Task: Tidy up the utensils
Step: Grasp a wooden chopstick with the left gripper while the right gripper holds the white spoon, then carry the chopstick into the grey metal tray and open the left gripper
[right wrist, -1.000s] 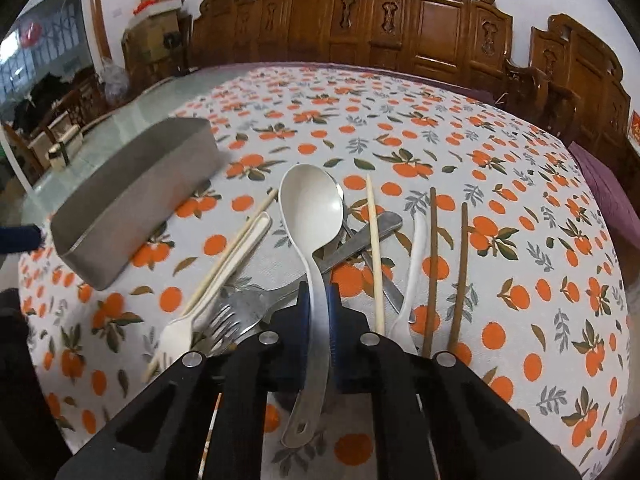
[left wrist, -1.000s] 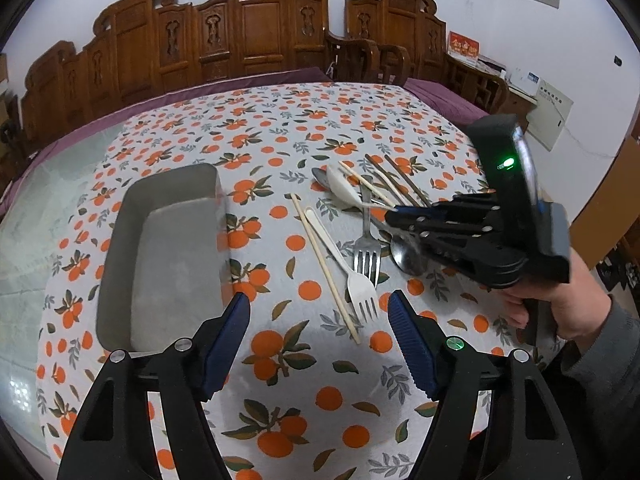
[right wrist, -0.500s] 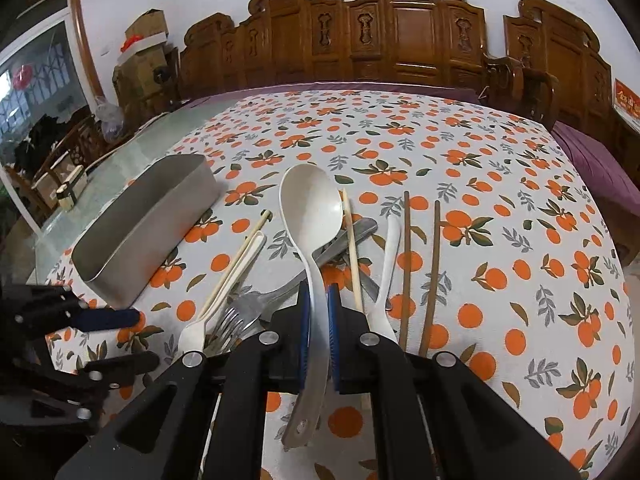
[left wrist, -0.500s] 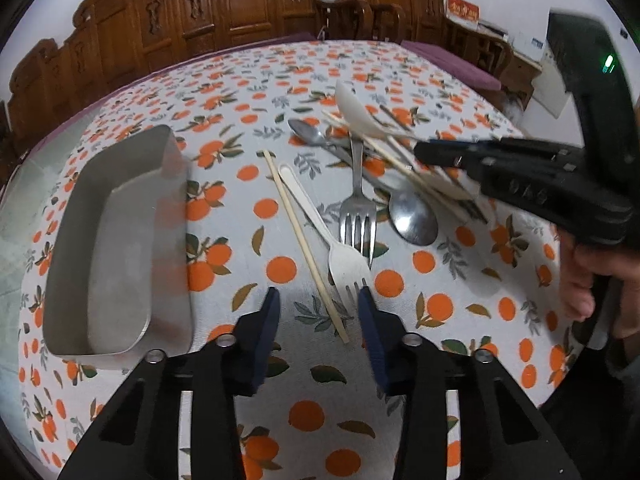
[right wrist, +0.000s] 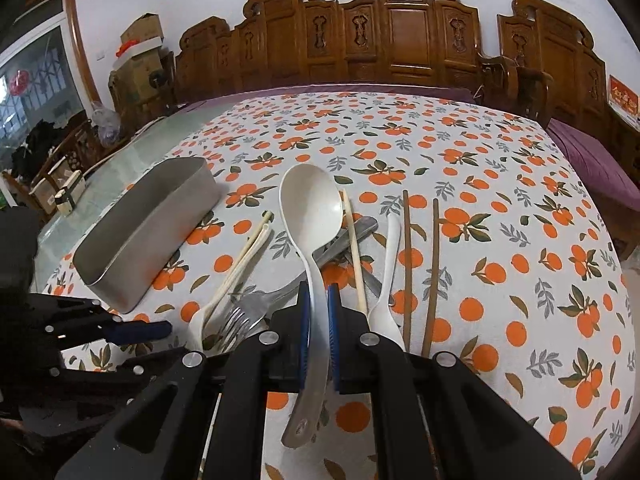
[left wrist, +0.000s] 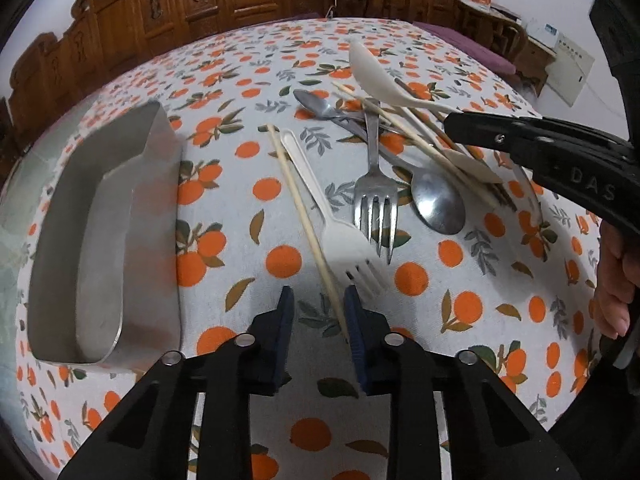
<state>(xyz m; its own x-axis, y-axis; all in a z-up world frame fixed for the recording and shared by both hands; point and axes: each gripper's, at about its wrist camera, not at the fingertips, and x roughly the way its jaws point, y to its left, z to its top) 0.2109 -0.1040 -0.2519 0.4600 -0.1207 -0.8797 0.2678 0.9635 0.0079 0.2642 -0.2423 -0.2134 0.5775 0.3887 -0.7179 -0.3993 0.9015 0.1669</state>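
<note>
Left gripper (left wrist: 318,300) fingers closing around pale chopstick (left wrist: 304,216) end, not yet pressing. Right gripper (right wrist: 318,300) fingers clamped on white spoon (right wrist: 312,216) handle.

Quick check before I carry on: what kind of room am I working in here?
Likely a home dining room. A large table under an orange-print tablecloth is ringed by carved wooden chairs, with loose cutlery and a metal tray on it. Cardboard boxes are stacked in a corner.
</note>
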